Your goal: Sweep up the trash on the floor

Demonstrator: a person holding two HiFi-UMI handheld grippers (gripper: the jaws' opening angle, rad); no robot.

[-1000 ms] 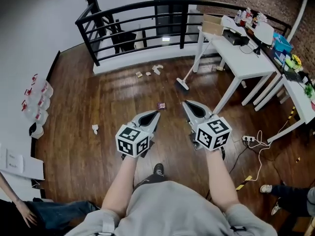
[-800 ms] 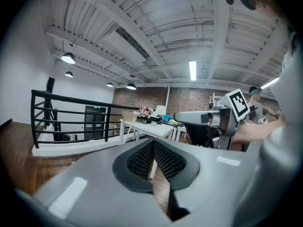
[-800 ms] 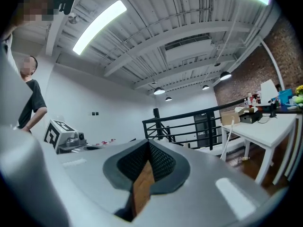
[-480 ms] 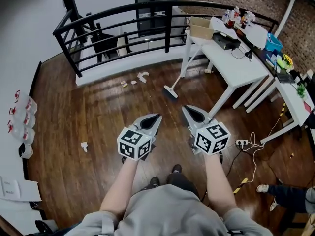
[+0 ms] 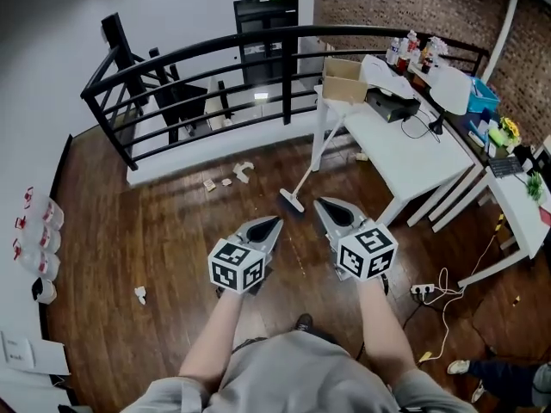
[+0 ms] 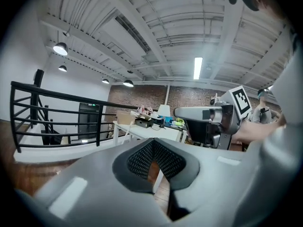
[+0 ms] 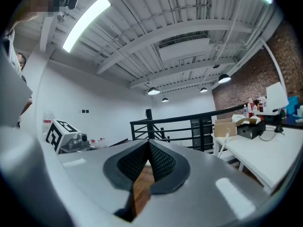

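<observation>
1. Room: dark wooden floor (image 5: 172, 222), black railing (image 5: 207, 58) at the far side, white desk (image 5: 392, 149) on the right.
2. Left claw (image 5: 270, 225): jaws pressed together, nothing between them. It is held about level, out in front of the person.
3. Right claw (image 5: 324, 206): jaws likewise together and empty, side by side with the left.
4. Broom (image 5: 310, 169): the head rests on the floor just ahead of the right claw. The handle slants up and away to the right, and its top leans on the desk edge. The right claw looks the nearer.
5. Trash: paper scraps (image 5: 243, 171) lie beyond the broom head, ahead and left, near the foot of the railing. A lone scrap (image 5: 140, 295) sits well apart at far left.
6. Judgement: sweeping not yet begun. The broom comes first, so the claws must open and close across the slanted handle.
</observation>
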